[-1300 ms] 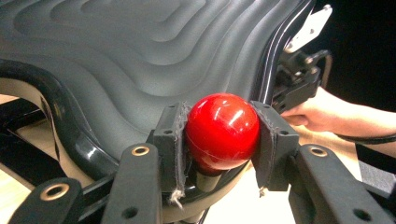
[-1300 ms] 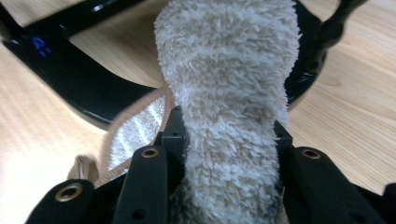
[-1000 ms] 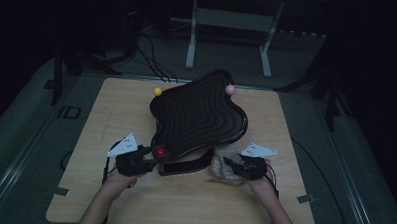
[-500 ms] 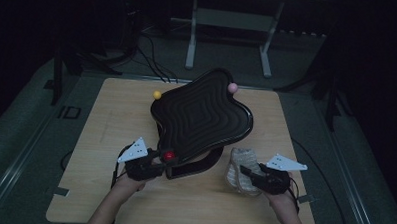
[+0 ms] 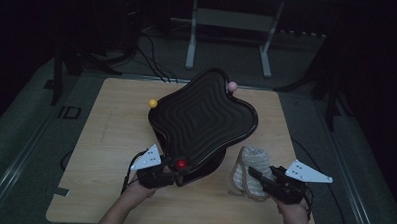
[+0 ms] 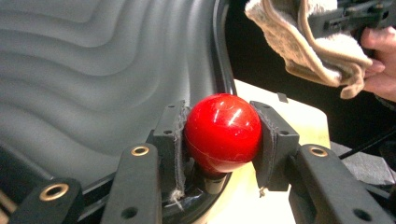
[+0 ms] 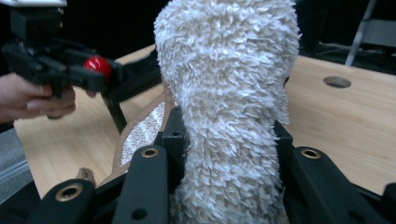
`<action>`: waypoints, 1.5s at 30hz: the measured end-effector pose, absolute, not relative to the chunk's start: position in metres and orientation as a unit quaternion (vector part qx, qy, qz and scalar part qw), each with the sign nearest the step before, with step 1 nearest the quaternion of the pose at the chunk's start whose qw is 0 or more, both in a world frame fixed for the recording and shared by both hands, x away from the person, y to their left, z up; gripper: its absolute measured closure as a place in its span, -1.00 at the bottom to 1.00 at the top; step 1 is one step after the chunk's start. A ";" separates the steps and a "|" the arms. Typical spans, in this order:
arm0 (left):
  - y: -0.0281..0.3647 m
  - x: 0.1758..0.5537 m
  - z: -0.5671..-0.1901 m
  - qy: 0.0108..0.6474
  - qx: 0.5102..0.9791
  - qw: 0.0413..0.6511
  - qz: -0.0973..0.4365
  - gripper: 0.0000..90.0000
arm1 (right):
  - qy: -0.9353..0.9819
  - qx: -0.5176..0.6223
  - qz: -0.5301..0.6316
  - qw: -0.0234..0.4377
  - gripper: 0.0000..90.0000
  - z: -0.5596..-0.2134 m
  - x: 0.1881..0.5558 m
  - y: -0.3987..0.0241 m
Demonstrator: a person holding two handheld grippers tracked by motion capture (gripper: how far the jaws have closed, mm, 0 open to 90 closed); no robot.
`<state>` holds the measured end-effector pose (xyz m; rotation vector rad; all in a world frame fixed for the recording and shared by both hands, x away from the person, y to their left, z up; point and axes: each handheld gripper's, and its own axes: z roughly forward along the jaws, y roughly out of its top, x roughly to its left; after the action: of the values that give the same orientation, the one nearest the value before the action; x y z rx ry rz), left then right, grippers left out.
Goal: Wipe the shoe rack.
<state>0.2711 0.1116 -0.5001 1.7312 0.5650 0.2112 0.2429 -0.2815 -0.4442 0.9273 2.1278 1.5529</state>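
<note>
The left gripper (image 6: 223, 140) squeezed the red ball (image 6: 223, 132) at the near edge of the black wavy tray (image 5: 201, 117), and the right gripper (image 7: 224, 140) pinched a fluffy cloth (image 7: 229, 84) just beside the tray, toward the desk's (image 5: 110, 134) near right corner. To do this step well, I think the left one should hold the ball firm so the tray sits steady, while the cloth goes flat and soft onto the ridges — no hard pushing. Both hands reached in low from the desk's near edge — the right one pointed its cloth toward the tray.
</note>
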 end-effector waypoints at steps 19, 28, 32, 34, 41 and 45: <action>0.105 0.257 -0.480 0.220 0.756 0.608 0.103 0.03 | 0.743 0.266 0.596 0.150 0.39 -0.409 0.242 -0.242; 0.172 0.283 -0.451 0.278 0.723 0.605 0.187 -0.10 | 0.776 0.234 0.569 0.136 0.22 -0.422 0.251 -0.169; 0.191 0.303 -0.449 0.308 0.714 0.592 0.212 -0.11 | 0.791 0.237 0.549 0.128 0.05 -0.435 0.250 -0.151; 0.199 0.316 -0.452 0.326 0.714 0.581 0.217 -0.11 | 0.801 0.231 0.534 0.138 -0.06 -0.444 0.245 -0.140; 0.208 0.344 -0.455 0.353 0.712 0.553 0.250 -0.11 | 0.802 0.237 0.527 0.148 -0.05 -0.449 0.244 -0.139; 0.209 0.353 -0.458 0.362 0.713 0.539 0.264 -0.11 | 0.802 0.238 0.528 0.146 -0.05 -0.449 0.245 -0.139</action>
<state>0.3532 0.2086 -0.4577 1.6971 0.8614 0.6281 0.2447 -0.1394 -0.4490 0.6857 2.3088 1.5219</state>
